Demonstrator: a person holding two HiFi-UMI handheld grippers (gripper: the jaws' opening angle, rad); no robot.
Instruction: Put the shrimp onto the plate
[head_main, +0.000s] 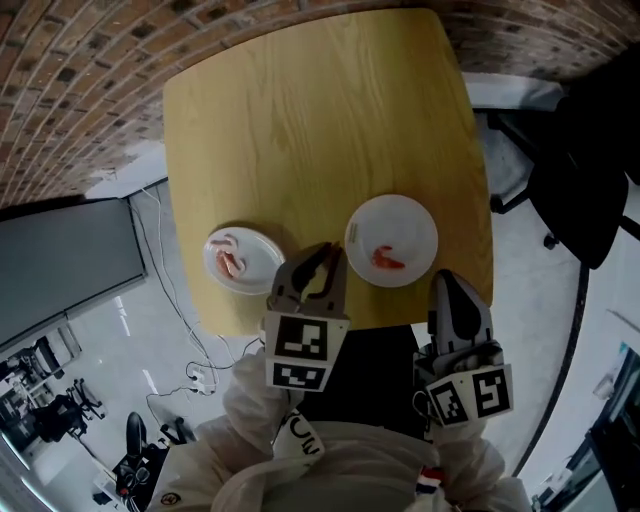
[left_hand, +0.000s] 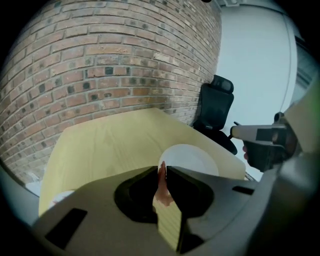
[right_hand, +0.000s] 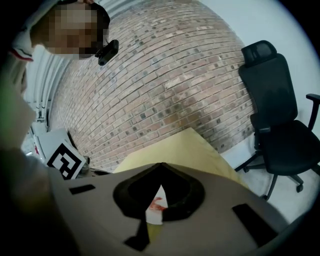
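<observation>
Two white plates sit near the front edge of the wooden table (head_main: 320, 110). The left plate (head_main: 262, 243) holds a few pink shrimp (head_main: 230, 262). One shrimp (head_main: 387, 259) lies on the right plate (head_main: 410, 225). My left gripper (head_main: 325, 250) hovers between the two plates, shut on a pale pink shrimp (left_hand: 162, 186) that is pinched upright between its jaws (left_hand: 163, 169); the right plate (left_hand: 192, 157) lies just beyond the tips. My right gripper (head_main: 452, 285) is at the table's front right edge with its jaws closed (right_hand: 160, 166). Through the gap below them show the plate (right_hand: 154, 216) and its shrimp (right_hand: 156, 203).
A brick wall (left_hand: 115, 60) stands behind the table. A black office chair (right_hand: 277, 125) is to the right on the pale floor. Cables and a power strip (head_main: 200, 378) lie on the floor at the left, beside a grey panel (head_main: 60, 265).
</observation>
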